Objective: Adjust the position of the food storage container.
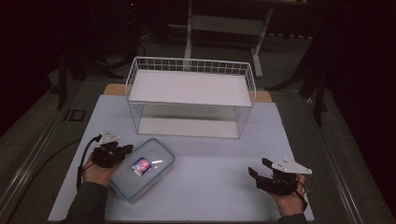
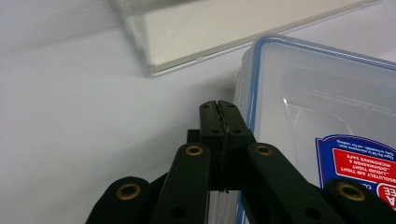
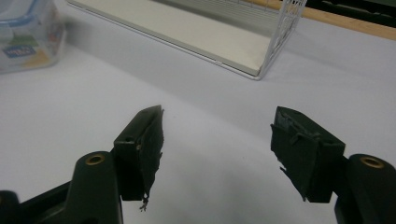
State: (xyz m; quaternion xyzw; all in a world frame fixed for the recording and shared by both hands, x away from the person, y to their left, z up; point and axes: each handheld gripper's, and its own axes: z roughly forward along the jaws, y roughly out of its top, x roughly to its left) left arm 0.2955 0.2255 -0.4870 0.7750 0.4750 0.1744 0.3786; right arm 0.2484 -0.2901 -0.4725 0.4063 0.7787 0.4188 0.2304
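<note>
A clear plastic container (image 1: 152, 175) with a blue-rimmed lid and a red and blue label lies at the front left of the pale mat. My left gripper (image 1: 127, 149) rests against its upper left edge. In the left gripper view the gripper (image 2: 219, 109) is shut, its jaws pressed flat together right beside the container's (image 2: 327, 93) blue rim, with nothing visible between them. My right gripper (image 1: 259, 166) hovers over bare mat at the front right. It (image 3: 217, 135) stands open and empty, and the container (image 3: 28, 32) shows far off to its left.
A white wire rack (image 1: 187, 63) with two white shelves stands at the back middle of the mat (image 1: 210, 186). Its lower shelf (image 3: 187, 37) and wire corner (image 3: 285, 28) lie ahead of the right gripper. A desk frame and dark floor lie beyond.
</note>
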